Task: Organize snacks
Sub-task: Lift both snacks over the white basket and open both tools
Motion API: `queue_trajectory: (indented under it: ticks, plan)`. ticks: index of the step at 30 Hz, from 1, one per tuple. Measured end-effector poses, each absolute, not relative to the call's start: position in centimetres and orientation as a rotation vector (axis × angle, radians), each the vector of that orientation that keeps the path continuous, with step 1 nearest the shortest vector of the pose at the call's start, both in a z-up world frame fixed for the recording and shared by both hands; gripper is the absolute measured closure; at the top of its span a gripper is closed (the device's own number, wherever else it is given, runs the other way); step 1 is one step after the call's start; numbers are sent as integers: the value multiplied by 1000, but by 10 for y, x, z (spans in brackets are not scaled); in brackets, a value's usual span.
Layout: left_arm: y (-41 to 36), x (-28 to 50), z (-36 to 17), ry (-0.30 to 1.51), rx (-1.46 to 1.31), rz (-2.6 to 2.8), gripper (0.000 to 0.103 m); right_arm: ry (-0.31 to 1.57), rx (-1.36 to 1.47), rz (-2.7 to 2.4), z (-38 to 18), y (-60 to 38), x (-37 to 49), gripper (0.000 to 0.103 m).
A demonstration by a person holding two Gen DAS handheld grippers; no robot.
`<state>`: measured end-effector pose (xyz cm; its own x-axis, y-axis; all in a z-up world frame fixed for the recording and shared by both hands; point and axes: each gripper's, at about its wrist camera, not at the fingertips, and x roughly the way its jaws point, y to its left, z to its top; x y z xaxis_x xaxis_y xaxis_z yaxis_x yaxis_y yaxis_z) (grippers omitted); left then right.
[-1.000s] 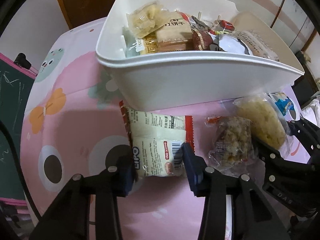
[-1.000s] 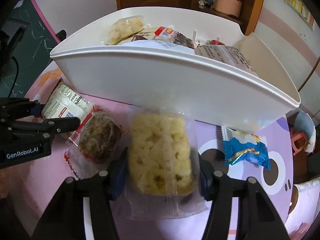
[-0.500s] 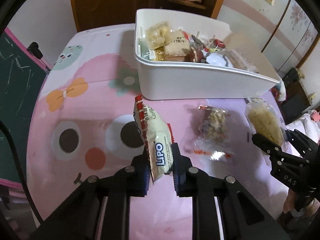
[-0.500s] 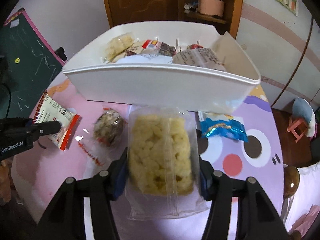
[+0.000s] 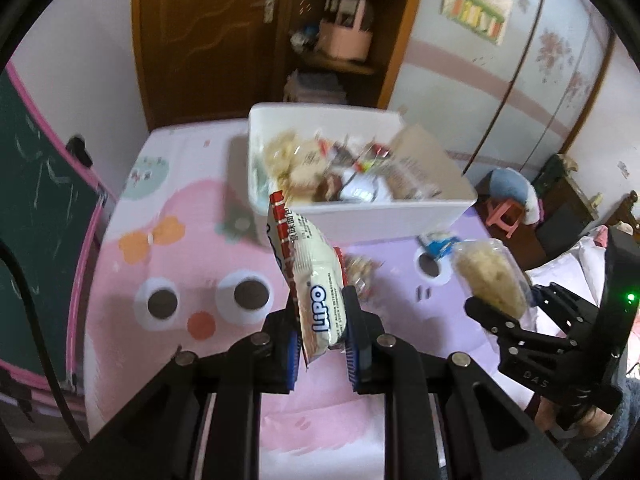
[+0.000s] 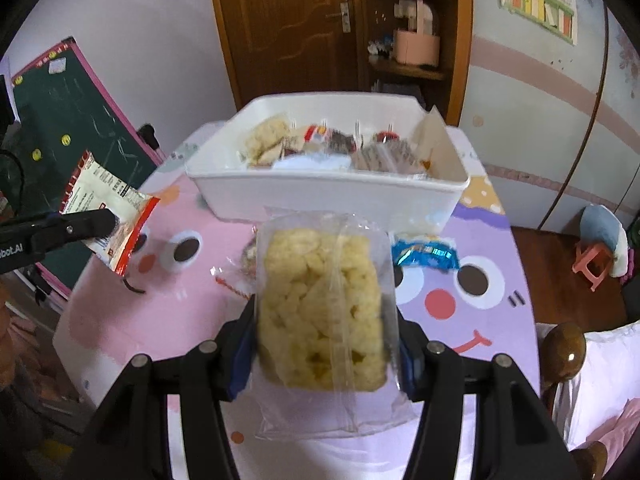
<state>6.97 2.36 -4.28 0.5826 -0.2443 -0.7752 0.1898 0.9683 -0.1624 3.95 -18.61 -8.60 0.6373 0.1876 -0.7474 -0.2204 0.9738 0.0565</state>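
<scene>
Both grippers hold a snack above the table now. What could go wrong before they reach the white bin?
1. The left gripper pinches only the lower end of the Lipo packet, which leans over; it might slip out.
2. The white bin looks crowded, so the puffed-rice pack in the right gripper may sit on top and slide off.

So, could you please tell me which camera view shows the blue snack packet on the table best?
The right wrist view shows the blue snack packet best: it lies flat on the table, right of the held puffed-rice bag, with its foil face visible. In the left wrist view the packet is small, blurred and partly behind that bag.
</scene>
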Motion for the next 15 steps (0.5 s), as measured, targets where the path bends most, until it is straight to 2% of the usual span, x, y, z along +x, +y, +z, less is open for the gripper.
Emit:
queue_trajectory:
  ticks: [15]
  plan:
    - [-21,117,98,602,116,-252,87,536,-100,193,83,-204,101,46]
